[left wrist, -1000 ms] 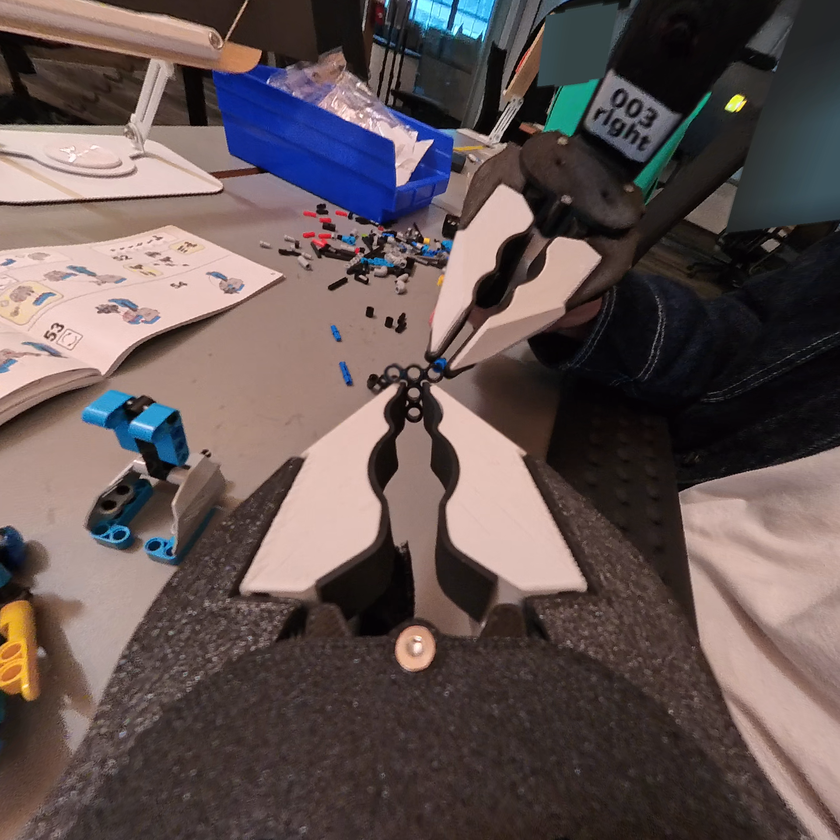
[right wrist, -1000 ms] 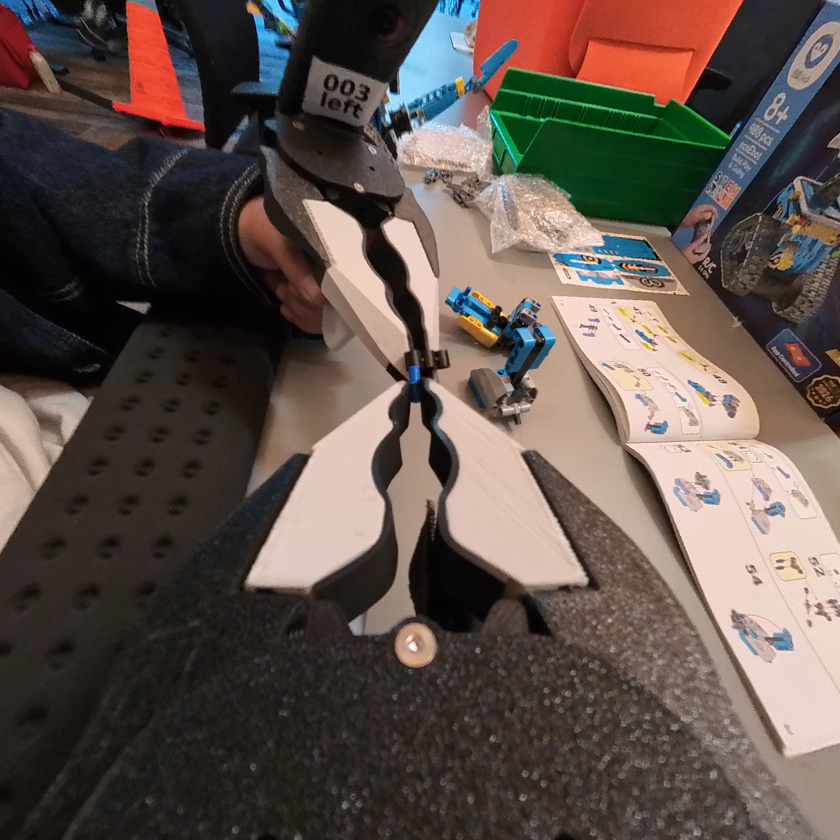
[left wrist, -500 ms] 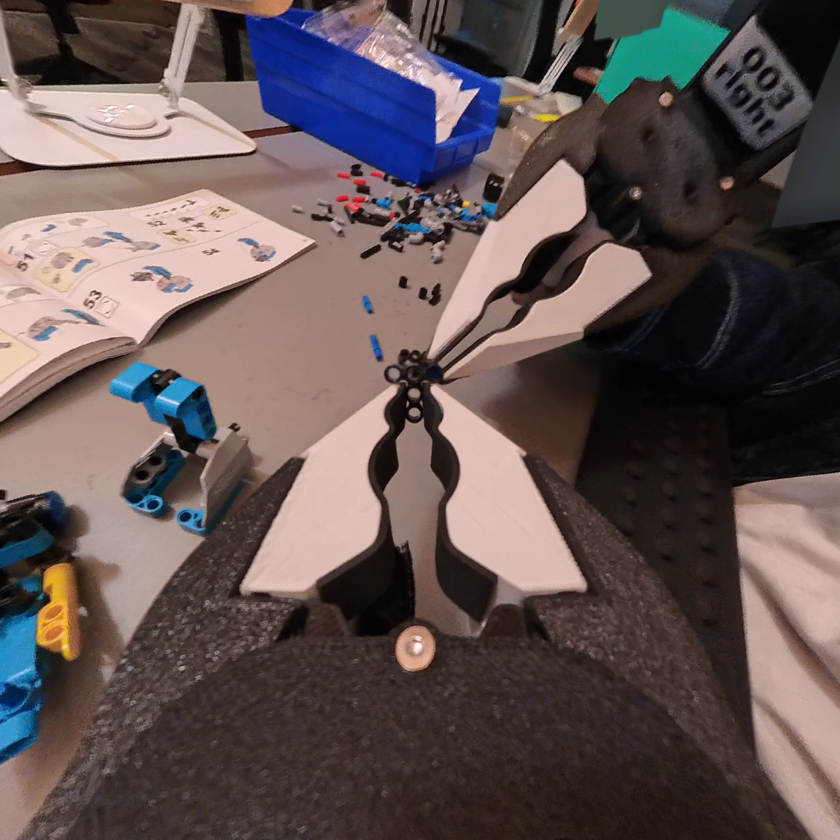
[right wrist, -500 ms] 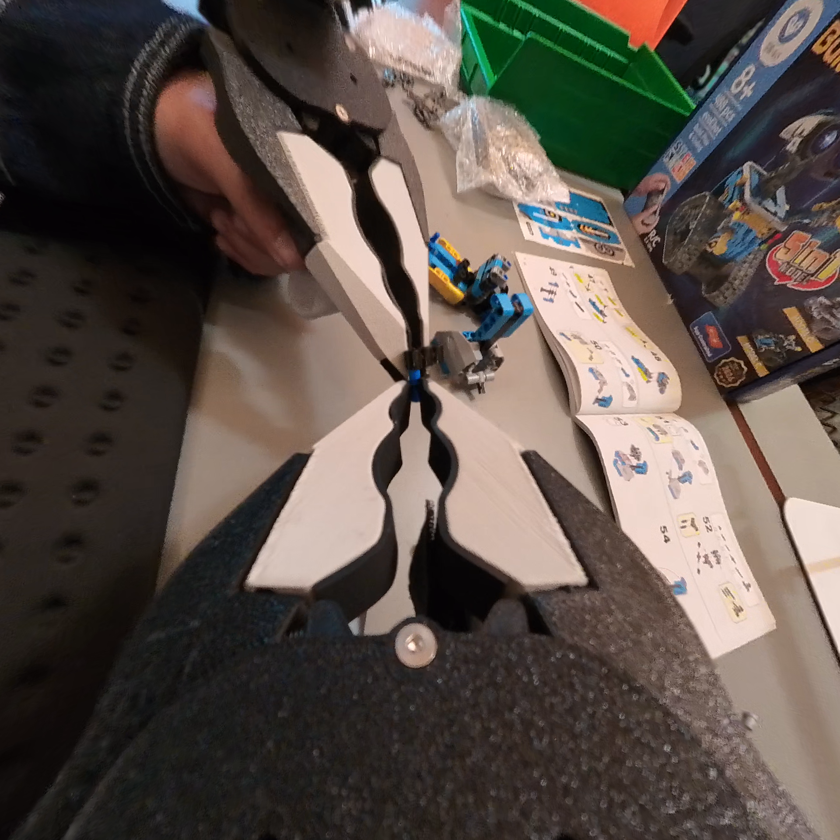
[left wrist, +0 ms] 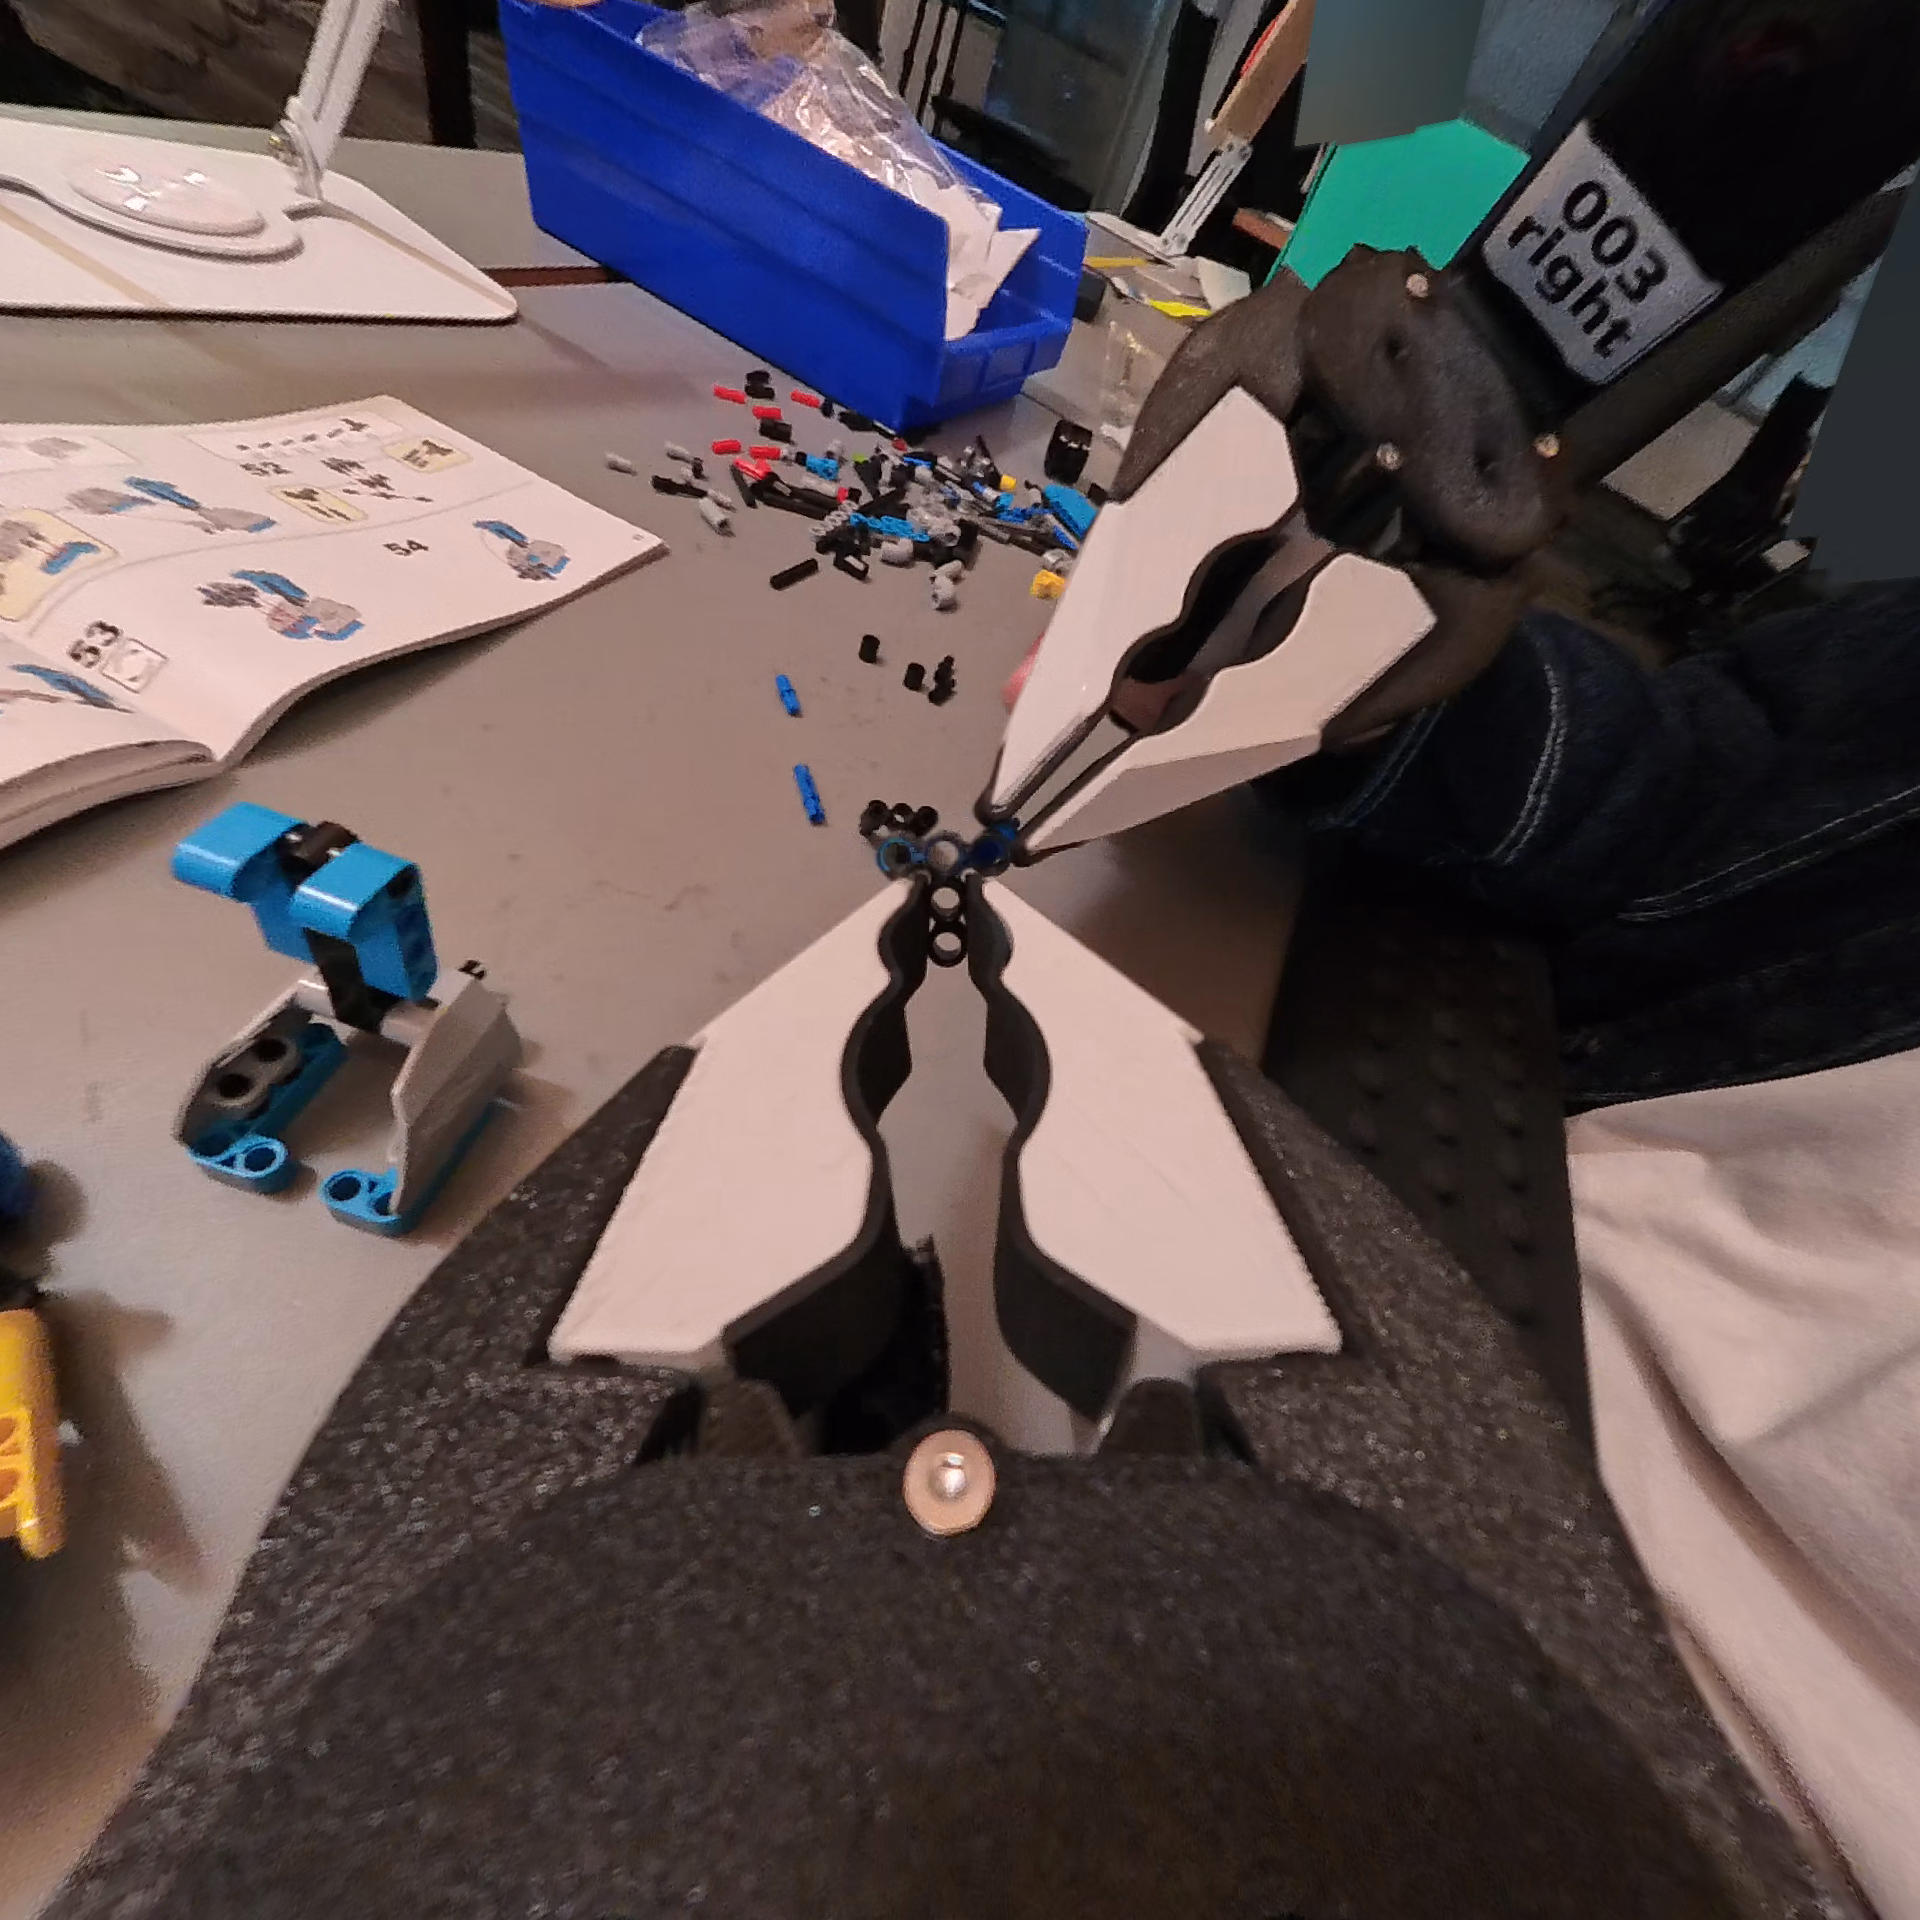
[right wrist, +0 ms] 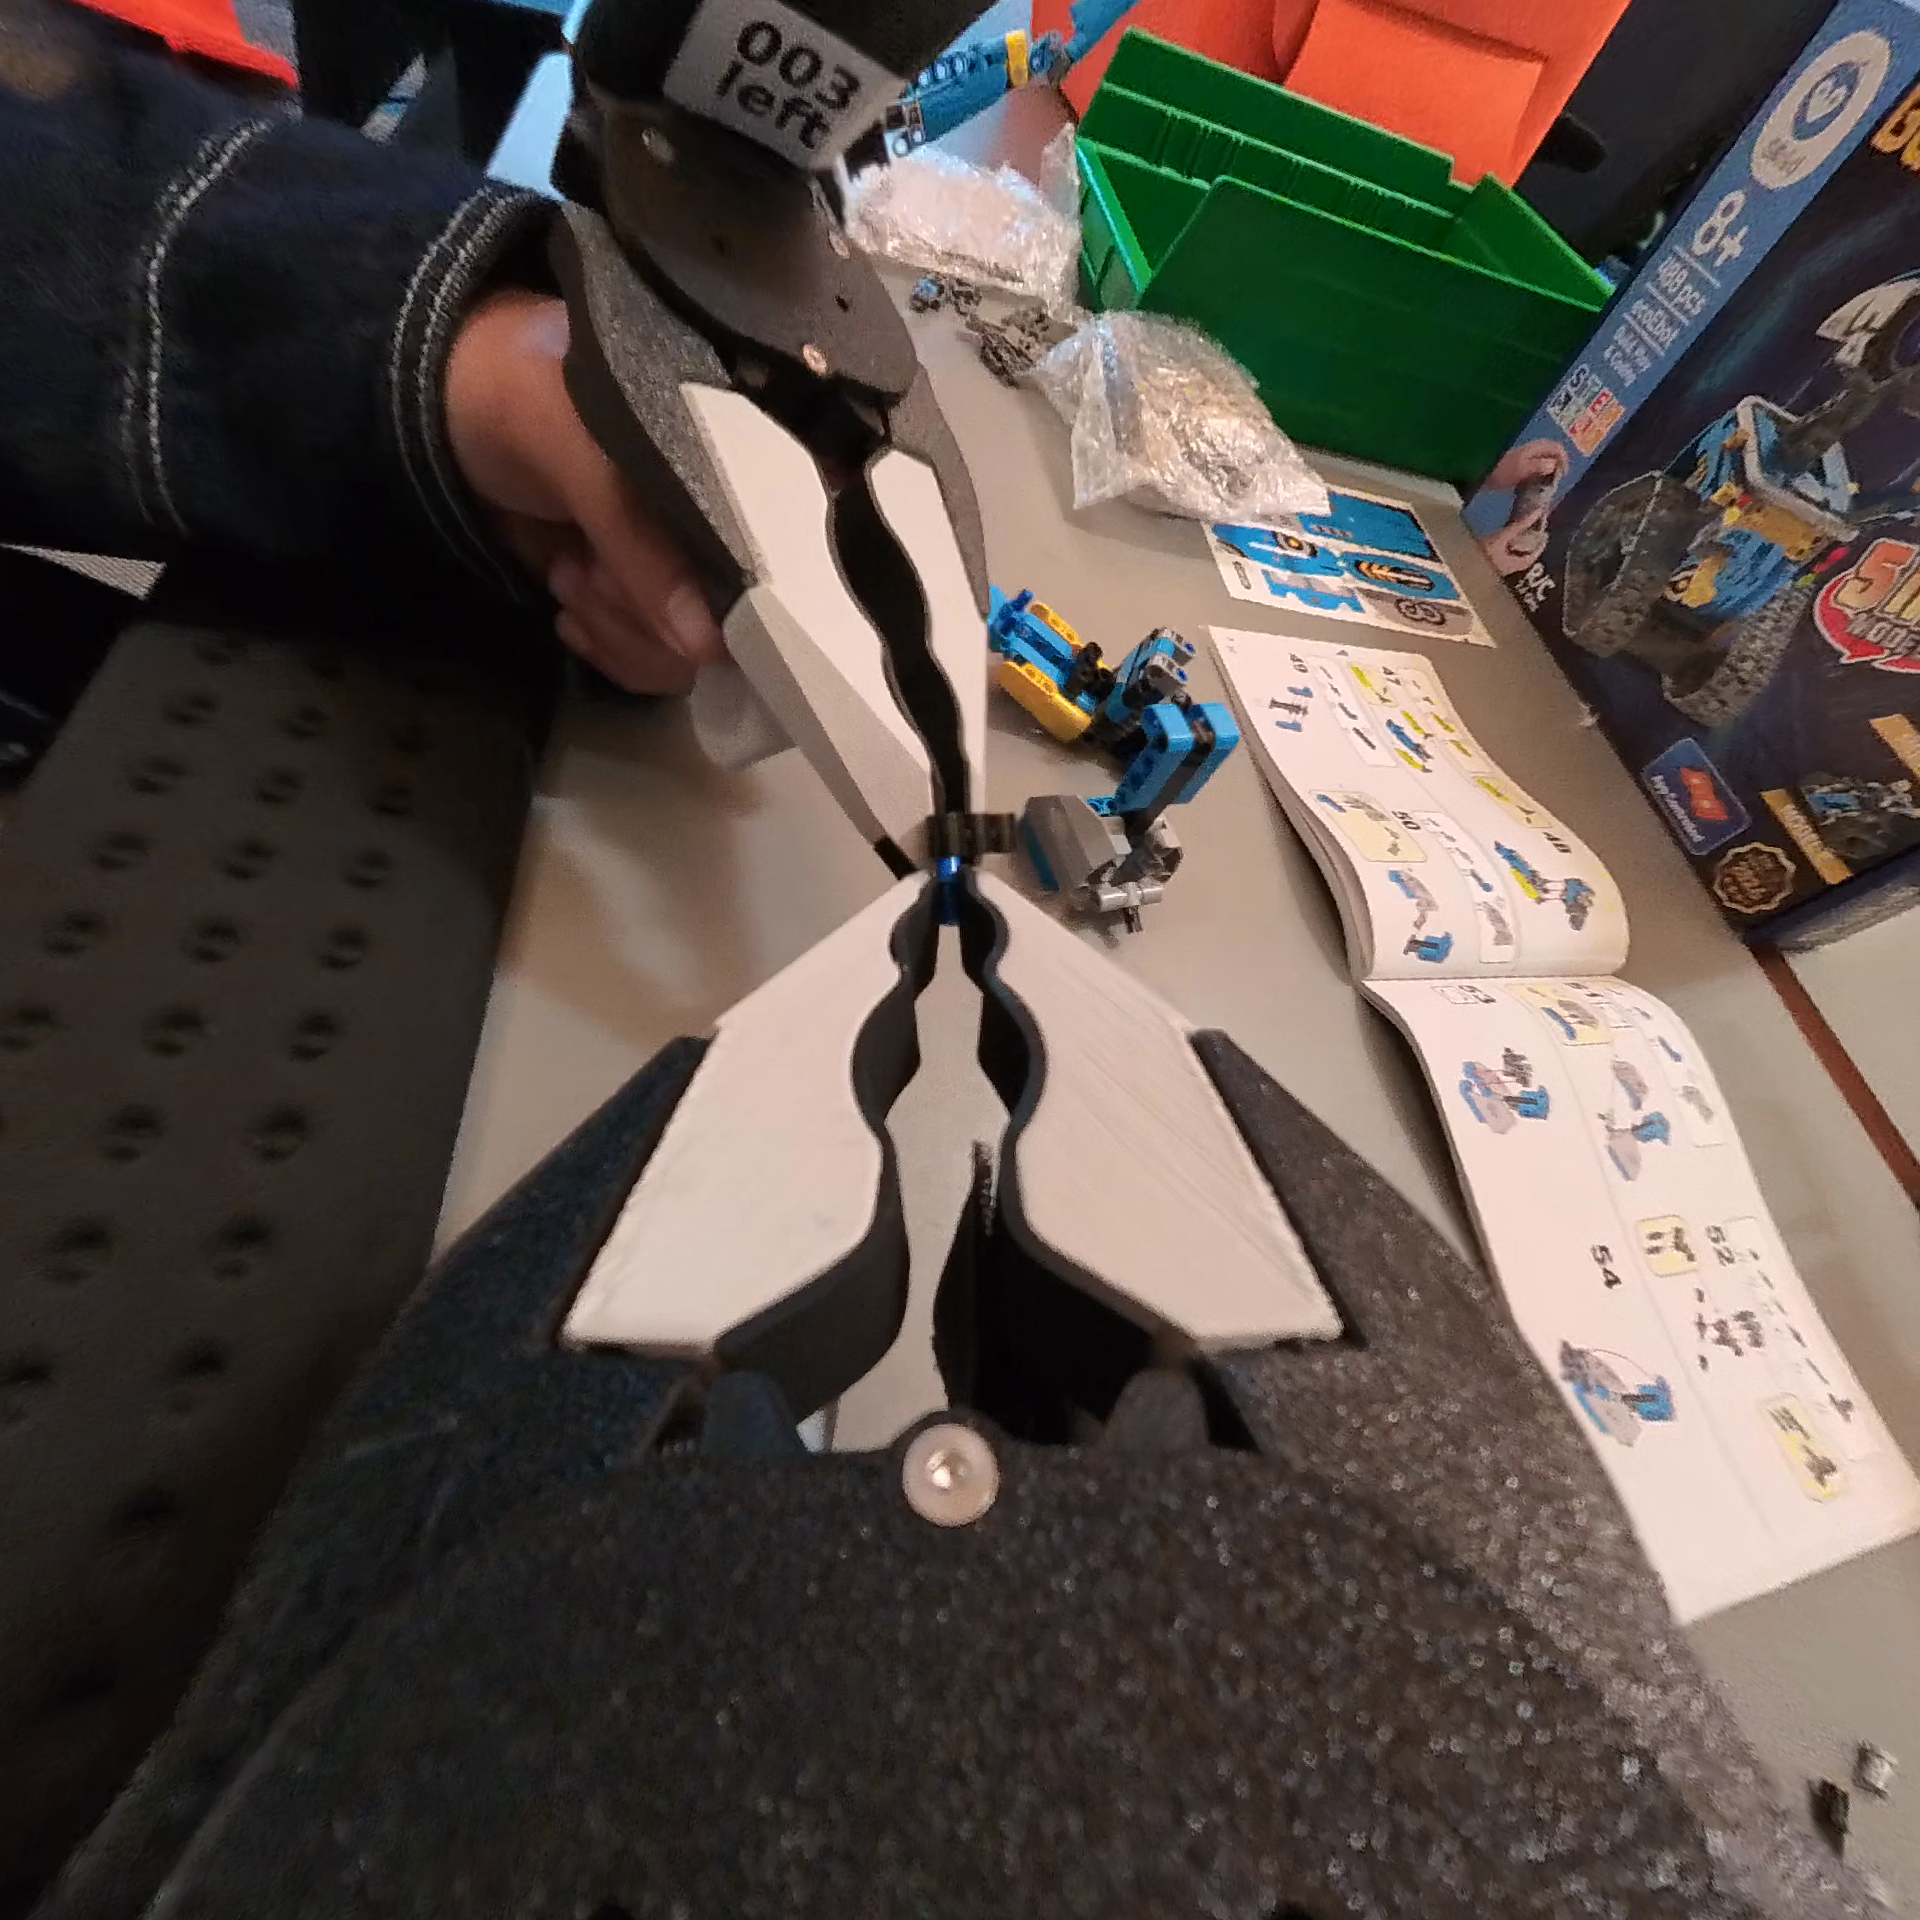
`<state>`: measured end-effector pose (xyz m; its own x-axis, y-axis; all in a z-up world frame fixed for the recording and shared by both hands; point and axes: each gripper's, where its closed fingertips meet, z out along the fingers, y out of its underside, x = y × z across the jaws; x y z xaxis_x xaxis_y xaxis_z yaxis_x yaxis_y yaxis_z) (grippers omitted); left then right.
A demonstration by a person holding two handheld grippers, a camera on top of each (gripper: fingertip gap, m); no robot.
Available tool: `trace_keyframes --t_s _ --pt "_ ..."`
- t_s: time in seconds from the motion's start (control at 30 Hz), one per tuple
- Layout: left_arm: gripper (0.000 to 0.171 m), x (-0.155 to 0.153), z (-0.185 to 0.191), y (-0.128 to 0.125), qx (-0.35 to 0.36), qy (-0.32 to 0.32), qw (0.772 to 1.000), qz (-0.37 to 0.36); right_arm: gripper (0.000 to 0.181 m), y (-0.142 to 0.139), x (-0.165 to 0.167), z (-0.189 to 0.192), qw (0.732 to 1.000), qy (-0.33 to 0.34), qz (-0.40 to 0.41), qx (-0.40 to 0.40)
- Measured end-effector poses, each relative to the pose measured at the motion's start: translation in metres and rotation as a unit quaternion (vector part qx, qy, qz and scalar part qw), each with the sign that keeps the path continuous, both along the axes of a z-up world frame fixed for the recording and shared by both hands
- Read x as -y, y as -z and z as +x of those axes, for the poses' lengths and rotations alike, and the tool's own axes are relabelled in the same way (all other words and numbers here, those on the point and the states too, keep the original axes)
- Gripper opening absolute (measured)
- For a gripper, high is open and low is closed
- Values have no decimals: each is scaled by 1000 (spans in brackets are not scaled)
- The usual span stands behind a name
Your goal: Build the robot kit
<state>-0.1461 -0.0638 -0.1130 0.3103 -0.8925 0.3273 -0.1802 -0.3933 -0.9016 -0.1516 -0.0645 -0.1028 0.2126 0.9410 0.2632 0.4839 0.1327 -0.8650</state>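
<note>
In the left wrist view my left gripper (left wrist: pixel 943 896) is shut on a small black T-shaped beam with holes (left wrist: pixel 945 923), held above the grey table (left wrist: pixel 582 790). My right gripper (left wrist: pixel 1006 831) comes in from the upper right, shut on a short blue pin (left wrist: pixel 989 850) whose end meets the beam's crossbar. In the right wrist view my right gripper (right wrist: pixel 943 881) holds the blue pin (right wrist: pixel 944 864) upright against the black beam (right wrist: pixel 977 829). The left gripper (right wrist: pixel 928 831) reaches down from above, tip to tip with it.
A pile of loose parts (left wrist: pixel 894 499) lies before a blue bin (left wrist: pixel 769 239). An open instruction booklet (right wrist: pixel 1558 1091) and a blue-grey sub-assembly (left wrist: pixel 343 1039) lie nearby. A green bin (right wrist: pixel 1330 270), bags (right wrist: pixel 1164 416) and a toy box (right wrist: pixel 1745 520) stand behind. A black perforated seat (right wrist: pixel 208 935) borders the table. The tips of both grippers are at nearly the same place. From either gripper's tips it is about 15 centimetres to the black perforated seat (right wrist: pixel 208 935).
Both grippers stay shut and tip to tip. The right gripper has tilted to a flatter angle against the beam, and both views have shifted slightly over the table.
</note>
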Motion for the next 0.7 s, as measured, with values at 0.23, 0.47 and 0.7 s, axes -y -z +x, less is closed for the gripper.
trace_keyframes --t_s 0.23,0.47,0.7 --pt "6 25 14 7 -3 81 996 -38 0 -25 21 -11 994 -61 -18 -85" --pt "6 -9 -6 1 10 -23 1000 -17 0 -27 -33 53 992 79 -44 -93" --pt "6 4 4 7 -26 9 999 19 7 -22 -29 160 973 205 -98 -45"
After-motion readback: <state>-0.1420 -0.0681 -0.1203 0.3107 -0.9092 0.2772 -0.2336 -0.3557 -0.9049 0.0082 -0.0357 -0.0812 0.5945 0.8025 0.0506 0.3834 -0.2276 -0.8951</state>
